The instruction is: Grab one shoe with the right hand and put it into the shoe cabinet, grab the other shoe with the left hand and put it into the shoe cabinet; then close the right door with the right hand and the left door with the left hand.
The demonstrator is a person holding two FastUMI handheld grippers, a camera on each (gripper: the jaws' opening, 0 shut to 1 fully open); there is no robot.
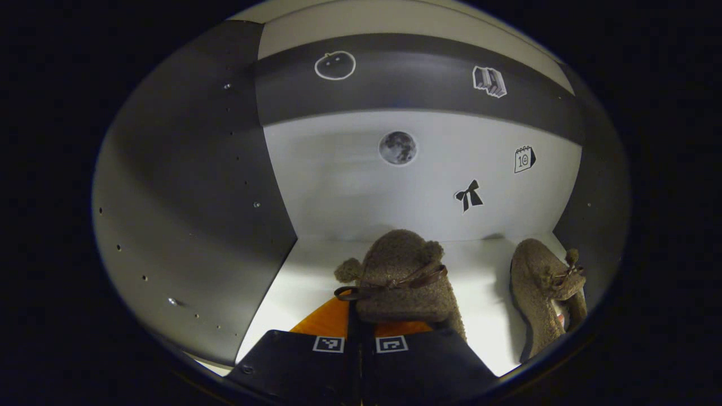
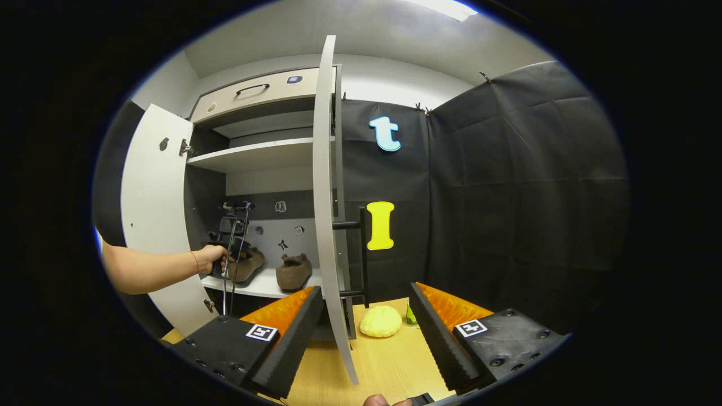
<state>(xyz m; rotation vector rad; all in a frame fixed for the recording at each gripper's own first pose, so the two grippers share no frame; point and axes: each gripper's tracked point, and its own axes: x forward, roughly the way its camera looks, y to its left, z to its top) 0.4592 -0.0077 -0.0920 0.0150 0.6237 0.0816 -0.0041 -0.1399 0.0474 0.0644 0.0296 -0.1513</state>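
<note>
In the left gripper view, the left gripper (image 1: 361, 344) was pressed together, pinching the near shoe (image 1: 403, 279) on the white shelf (image 1: 316, 265) inside the shoe cabinet; the second shoe (image 1: 544, 287) lay to its right. In the right gripper view, the right gripper (image 2: 365, 330) was spread wide, with the right door's (image 2: 324, 186) edge between its fingers and a yellow bun (image 2: 381, 322) just beyond.

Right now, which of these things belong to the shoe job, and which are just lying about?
Job: held shoe, second shoe, left gripper, right gripper, right door, left door.
Lying about: yellow bun, green object, table.
</note>
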